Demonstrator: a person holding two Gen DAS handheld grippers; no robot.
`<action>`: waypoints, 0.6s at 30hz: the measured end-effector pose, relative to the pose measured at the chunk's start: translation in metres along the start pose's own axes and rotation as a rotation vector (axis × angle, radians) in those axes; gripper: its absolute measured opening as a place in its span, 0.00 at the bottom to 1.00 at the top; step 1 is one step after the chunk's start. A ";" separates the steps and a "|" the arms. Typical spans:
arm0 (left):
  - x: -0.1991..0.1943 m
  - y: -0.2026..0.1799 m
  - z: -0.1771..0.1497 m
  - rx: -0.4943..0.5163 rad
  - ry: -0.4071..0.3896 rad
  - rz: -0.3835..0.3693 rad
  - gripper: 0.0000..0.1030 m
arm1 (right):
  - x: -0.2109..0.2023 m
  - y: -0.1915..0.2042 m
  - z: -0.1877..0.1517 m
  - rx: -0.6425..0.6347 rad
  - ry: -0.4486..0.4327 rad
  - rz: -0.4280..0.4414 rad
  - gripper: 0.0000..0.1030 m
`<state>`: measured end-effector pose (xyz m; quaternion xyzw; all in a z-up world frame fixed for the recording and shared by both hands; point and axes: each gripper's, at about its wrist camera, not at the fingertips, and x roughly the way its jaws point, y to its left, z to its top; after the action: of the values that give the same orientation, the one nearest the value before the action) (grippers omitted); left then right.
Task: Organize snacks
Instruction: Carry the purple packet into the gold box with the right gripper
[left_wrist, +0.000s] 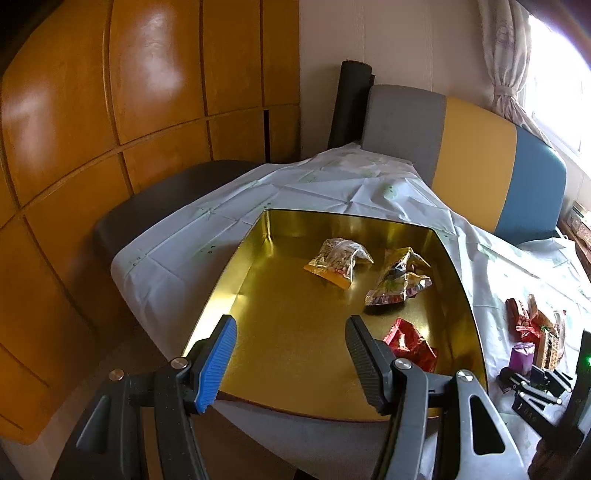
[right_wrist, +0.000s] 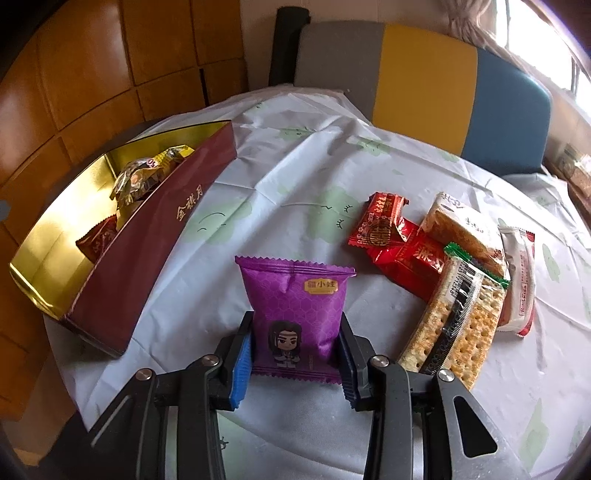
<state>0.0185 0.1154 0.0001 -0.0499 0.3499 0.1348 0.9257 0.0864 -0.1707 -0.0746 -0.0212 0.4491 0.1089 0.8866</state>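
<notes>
Gripping a purple foil snack packet with a cartoon figure (right_wrist: 295, 317), the right gripper (right_wrist: 295, 360) has its blue and black pads pressed against the packet's two sides, so the jaws are closed down to the packet's width. The packet sits out on the white tablecloth with pale green prints (right_wrist: 295, 177), toward the near edge of the table.

The maroon cardboard box with a shiny gold lining (right_wrist: 147, 236) sits at the table's left edge. Inside it are a clear-and-orange wrapped snack (left_wrist: 338, 260), a crinkly yellow multicoloured wrapper (left_wrist: 400, 282) near the box's far right corner, and a red foil packet (left_wrist: 410, 343) against its right wall, closer in.

The left gripper (left_wrist: 291, 363) hangs over the near part of the box with its jaws spread wide and nothing between them.

Over toward the table's right edge there's a loose pile still outside the box: two red wrapped sweets (right_wrist: 384, 225), a long clear pack of crackers (right_wrist: 454, 321), another cracker pack with white wrapping (right_wrist: 461, 225) and a white-and-red packet (right_wrist: 519, 280), all overlapping or touching.
</notes>
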 end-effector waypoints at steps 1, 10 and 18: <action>-0.001 0.001 0.000 -0.001 -0.004 0.002 0.60 | -0.004 0.000 0.003 0.007 -0.007 0.004 0.39; -0.006 0.010 0.001 -0.010 -0.026 0.024 0.60 | -0.047 0.042 0.040 -0.048 -0.108 0.145 0.39; -0.014 0.026 0.004 -0.032 -0.058 0.068 0.60 | -0.046 0.127 0.056 -0.207 -0.076 0.354 0.39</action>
<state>0.0035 0.1379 0.0128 -0.0487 0.3223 0.1732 0.9294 0.0774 -0.0475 0.0033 -0.0288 0.3985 0.3092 0.8630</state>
